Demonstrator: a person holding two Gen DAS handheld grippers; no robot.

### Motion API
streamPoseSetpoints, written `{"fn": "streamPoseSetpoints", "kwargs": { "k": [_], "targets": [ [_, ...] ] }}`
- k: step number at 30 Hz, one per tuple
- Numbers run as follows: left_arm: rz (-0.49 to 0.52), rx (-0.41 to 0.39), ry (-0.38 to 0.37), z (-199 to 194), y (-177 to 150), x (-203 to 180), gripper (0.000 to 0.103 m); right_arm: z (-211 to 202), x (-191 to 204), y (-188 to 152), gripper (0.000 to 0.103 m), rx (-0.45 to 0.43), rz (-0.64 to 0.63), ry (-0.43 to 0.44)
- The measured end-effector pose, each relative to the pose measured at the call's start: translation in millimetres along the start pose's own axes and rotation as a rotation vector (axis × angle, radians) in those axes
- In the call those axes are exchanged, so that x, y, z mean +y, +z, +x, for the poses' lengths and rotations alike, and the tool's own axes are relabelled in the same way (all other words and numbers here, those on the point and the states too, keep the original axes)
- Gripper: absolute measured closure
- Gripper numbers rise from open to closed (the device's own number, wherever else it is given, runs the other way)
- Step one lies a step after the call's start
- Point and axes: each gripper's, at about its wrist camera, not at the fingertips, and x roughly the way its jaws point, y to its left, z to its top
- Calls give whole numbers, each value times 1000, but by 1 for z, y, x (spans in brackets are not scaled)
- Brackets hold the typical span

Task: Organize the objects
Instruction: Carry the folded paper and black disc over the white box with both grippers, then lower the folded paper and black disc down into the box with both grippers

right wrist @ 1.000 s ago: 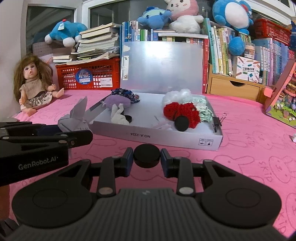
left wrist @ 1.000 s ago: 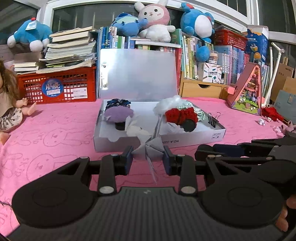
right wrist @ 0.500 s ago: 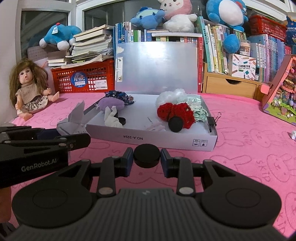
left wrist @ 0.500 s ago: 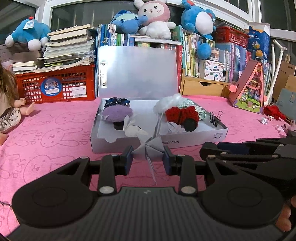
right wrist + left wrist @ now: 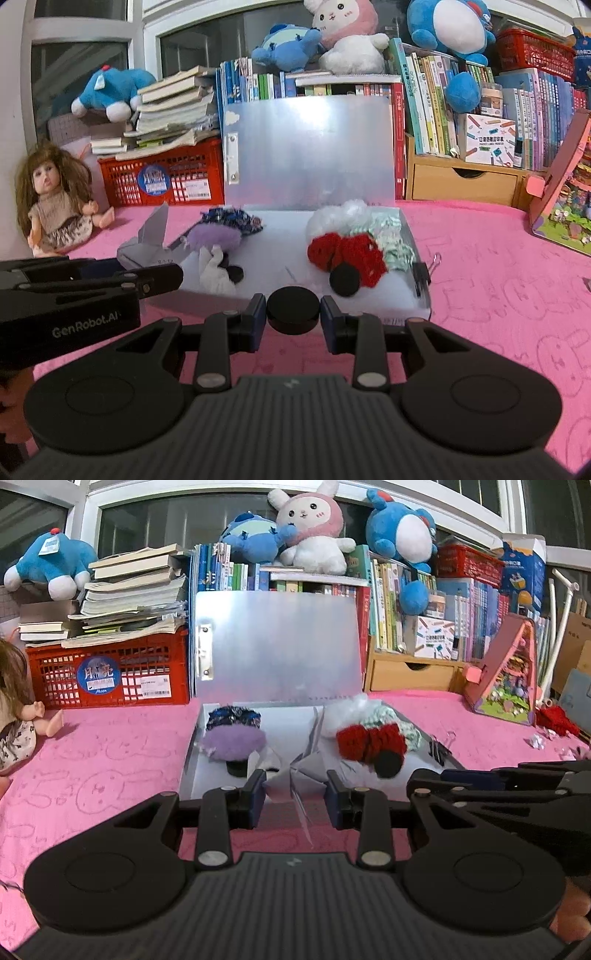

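Note:
My left gripper (image 5: 295,797) is shut on a grey folded paper figure (image 5: 301,771), held just above the front edge of the open white box (image 5: 190,753). In the right wrist view that paper figure (image 5: 147,243) shows at the left, over the box's left side. My right gripper (image 5: 293,315) is shut on a black round disc (image 5: 293,310) at the box's front wall (image 5: 406,308). Inside the box lie a purple fuzzy ball (image 5: 218,236), a dark blue patterned piece (image 5: 231,218), a red knitted piece (image 5: 347,254), white fluff (image 5: 340,218), a black disc (image 5: 344,279) and a crumpled white paper (image 5: 214,273).
The box lid (image 5: 310,151) stands upright behind it. A red crate (image 5: 107,668) with stacked books, a book row, plush toys and a wooden drawer (image 5: 412,672) line the back. A doll (image 5: 55,206) sits at the left, a pink house model (image 5: 506,679) at the right. A black binder clip (image 5: 424,273) lies by the box.
Both grippers have moved forward toward the box and slightly up, still holding the paper figure and the disc. The box now looks larger and nearer in both views.

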Motion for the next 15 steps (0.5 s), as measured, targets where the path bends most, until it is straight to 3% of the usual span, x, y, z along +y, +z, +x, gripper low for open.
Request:
{"fn": "streamPoseSetpoints", "kwargs": {
  "k": [15],
  "targets": [
    [-35, 34, 1, 55, 33, 14, 64, 32, -15, 32, 67, -4, 41, 17]
  ]
}}
